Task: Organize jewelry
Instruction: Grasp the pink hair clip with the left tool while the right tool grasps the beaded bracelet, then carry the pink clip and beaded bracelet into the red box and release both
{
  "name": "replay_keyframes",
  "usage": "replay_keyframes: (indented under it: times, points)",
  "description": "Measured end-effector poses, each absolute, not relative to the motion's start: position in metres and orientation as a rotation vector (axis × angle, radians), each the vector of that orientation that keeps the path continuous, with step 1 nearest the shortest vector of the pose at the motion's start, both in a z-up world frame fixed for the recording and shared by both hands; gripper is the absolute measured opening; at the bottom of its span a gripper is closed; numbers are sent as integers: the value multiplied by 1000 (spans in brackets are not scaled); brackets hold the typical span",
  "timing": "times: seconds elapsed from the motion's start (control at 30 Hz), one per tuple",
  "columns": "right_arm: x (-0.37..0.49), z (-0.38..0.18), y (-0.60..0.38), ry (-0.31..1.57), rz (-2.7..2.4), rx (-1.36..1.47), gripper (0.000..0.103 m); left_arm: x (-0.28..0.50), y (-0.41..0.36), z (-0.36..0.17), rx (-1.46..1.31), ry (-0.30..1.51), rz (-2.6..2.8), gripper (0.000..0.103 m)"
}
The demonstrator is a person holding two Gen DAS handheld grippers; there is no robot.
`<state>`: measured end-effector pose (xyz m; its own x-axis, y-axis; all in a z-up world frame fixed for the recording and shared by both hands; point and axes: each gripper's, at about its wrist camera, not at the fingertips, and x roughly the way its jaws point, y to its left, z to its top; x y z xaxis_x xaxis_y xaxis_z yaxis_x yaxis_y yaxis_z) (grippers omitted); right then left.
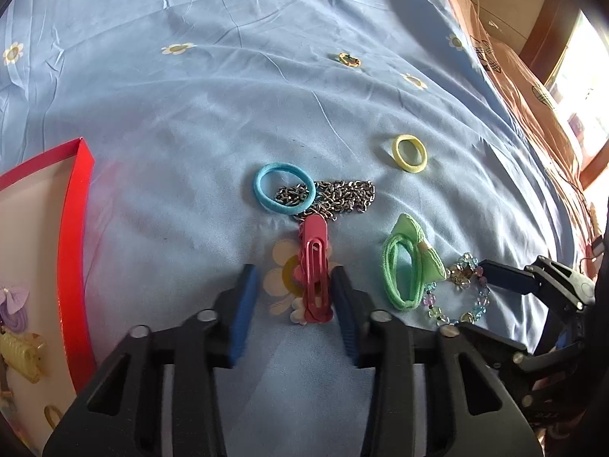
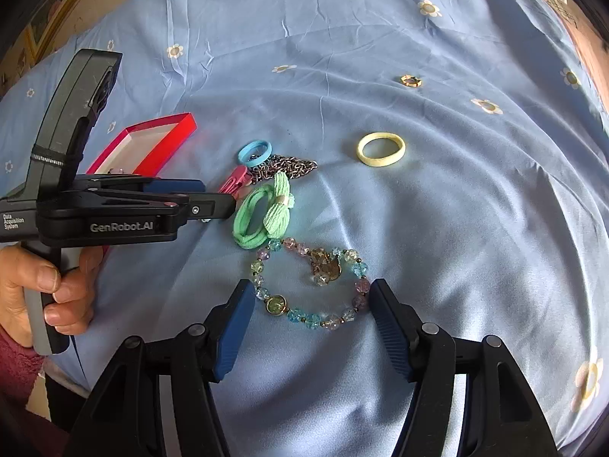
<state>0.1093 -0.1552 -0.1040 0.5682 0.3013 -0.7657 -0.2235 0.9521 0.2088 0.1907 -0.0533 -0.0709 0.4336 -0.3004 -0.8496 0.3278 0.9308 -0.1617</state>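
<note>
We find the jewelry spread on a blue flowered bedsheet. Between our left gripper fingers lies a red hair clip; the jaws stand partly apart, with the clip close against the right finger and a gap on the other side, so nothing is clamped. The clip's far tip overlaps a silver chain, and a blue hair tie lies across the chain's left end, hiding part of it. To the right sits a green bow hair tie, touching or just beside a beaded bracelet.

Our right gripper has its jaws wide, the bracelet lying between the two fingers on the sheet; its right side seems to touch the right finger, though we cannot be certain. From the left wrist view the bracelet's near edge is cut off behind the gripper body.

Farther out rests a yellow hair tie, well apart from the rest, and beyond it a small gold ring, too small to make out in detail.

At the left stands a red box, cut by the frame edge; inside we can see a purple piece and a yellow clip, and other bits too blurred to name. From the right wrist view the left gripper hides most of the box and the clip.
</note>
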Motion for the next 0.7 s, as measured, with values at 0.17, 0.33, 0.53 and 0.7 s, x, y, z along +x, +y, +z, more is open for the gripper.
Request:
replay_keyframes:
  times: [0.17, 0.33, 0.53, 0.7]
  points:
    - [111, -101, -163, 902, 315, 138, 72, 186, -51, -70, 14, 1048, -414, 18]
    - [110, -107, -150, 891, 284, 64, 69, 172, -47, -67, -2, 1044, -424, 18]
    - [110, -104, -158, 881, 265, 99, 15, 154, -35, -58, -33, 1031, -416, 18]
    - [104, -99, -167, 877, 283, 176, 12, 136, -23, -46, -58, 1002, -411, 18]
